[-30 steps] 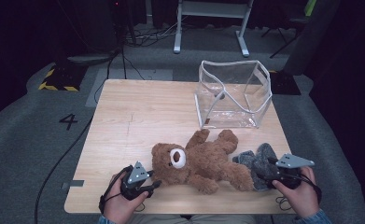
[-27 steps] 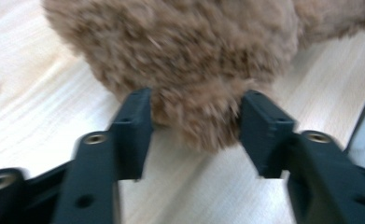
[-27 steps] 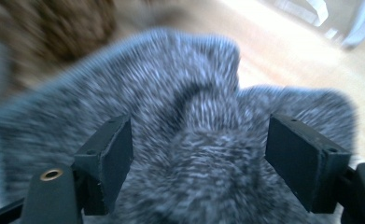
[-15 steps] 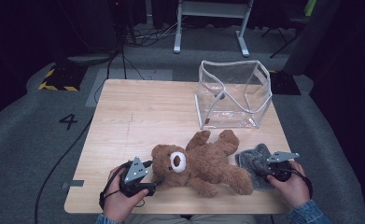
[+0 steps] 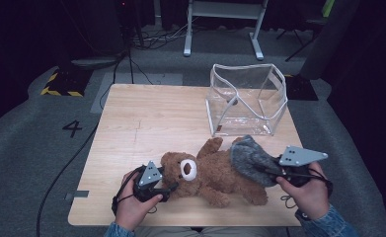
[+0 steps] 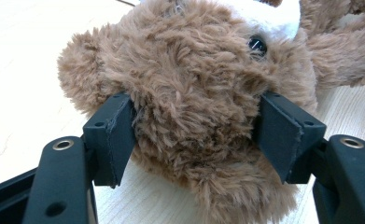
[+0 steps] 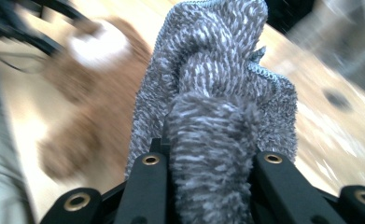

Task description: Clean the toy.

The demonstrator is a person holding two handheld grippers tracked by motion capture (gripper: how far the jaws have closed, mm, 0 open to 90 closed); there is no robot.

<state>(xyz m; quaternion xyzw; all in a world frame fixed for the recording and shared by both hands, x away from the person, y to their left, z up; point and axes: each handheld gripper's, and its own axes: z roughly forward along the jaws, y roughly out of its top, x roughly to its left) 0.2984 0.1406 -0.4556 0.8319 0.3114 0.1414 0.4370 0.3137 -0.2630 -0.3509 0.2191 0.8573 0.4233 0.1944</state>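
Note:
A brown teddy bear lies on its back near the table's front edge, head to the left. My left gripper is at its head; in the left gripper view the head sits between the two jaws, which have just been opening and now stand wide, with the fur brushing the pads. My right gripper is raised over the bear's legs. Its jaws have just been closing and are now clamped on a grey knitted cloth, which bunches up between them.
A clear plastic bag with white piping stands open at the back right of the wooden table. A black cable runs off the table's left side across the grey floor.
The right gripper closed on the grey cloth and lifted it off the table, up and left over the bear's legs. The left gripper's jaws widened around the bear's head.

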